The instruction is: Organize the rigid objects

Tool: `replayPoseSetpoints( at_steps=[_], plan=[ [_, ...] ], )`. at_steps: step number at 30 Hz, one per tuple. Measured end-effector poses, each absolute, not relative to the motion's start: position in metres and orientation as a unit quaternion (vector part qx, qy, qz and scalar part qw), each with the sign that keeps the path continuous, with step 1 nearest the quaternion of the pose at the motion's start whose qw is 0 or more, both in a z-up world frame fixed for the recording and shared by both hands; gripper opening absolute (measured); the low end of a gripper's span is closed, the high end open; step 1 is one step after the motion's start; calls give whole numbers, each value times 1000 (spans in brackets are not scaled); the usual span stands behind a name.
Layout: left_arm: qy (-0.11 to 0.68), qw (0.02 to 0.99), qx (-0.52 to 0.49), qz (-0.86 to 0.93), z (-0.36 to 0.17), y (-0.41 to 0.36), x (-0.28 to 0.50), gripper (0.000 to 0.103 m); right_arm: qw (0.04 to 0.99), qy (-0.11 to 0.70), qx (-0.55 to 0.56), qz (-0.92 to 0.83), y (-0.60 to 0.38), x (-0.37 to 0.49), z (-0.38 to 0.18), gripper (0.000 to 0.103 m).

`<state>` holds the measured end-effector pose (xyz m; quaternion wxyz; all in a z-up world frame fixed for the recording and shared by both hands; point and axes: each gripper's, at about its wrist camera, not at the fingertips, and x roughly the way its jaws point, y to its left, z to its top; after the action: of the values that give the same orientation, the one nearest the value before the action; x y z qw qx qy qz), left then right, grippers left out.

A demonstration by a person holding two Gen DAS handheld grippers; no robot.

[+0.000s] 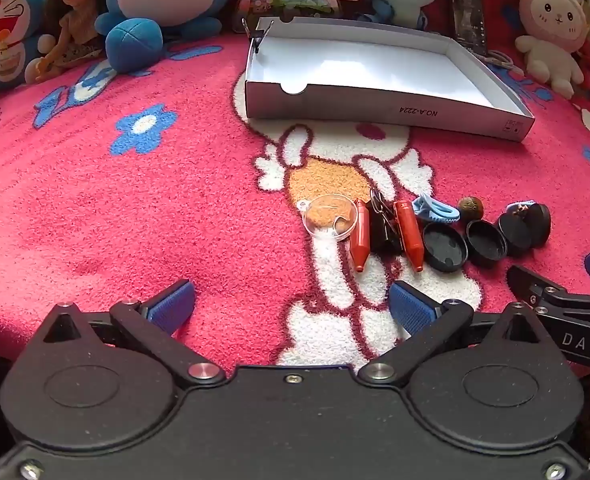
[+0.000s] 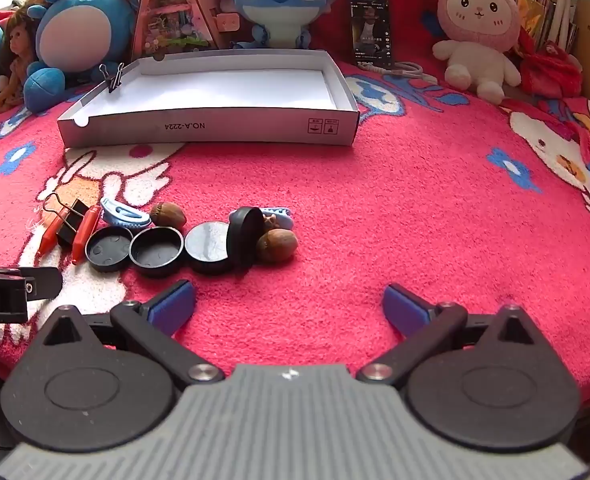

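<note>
A row of small objects lies on the pink carpet: a clear round lid (image 1: 329,216), two orange crayons (image 1: 409,234) (image 2: 85,234), a black binder clip (image 1: 381,220) (image 2: 69,220), light blue clips (image 1: 435,210) (image 2: 123,212), several black round caps (image 1: 445,246) (image 2: 157,252) and brown nuts (image 1: 471,207) (image 2: 277,245). Behind them stands a shallow white box (image 1: 379,114) (image 2: 215,126), with a second binder clip (image 2: 111,74) on its rim. My left gripper (image 1: 291,308) is open, just short of the crayons. My right gripper (image 2: 289,308) is open over bare carpet, right of the caps.
Plush toys (image 2: 279,0), a doll (image 1: 73,20), a small toy house (image 2: 175,12) and a phone (image 2: 370,28) line the far edge behind the box. A pink rabbit plush (image 2: 477,28) sits at the back right. Pink carpet (image 2: 435,208) spreads right of the objects.
</note>
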<state>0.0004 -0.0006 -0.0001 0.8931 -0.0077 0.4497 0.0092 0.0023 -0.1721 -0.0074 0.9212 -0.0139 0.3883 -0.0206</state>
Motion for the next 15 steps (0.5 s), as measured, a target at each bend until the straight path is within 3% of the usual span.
replayPoseSetpoints(
  at_steps=[15],
  plan=[
    [452,892,-9,10,-2,-2,3,103,921,389,-10,-24,-171,3,-8,103]
  ],
)
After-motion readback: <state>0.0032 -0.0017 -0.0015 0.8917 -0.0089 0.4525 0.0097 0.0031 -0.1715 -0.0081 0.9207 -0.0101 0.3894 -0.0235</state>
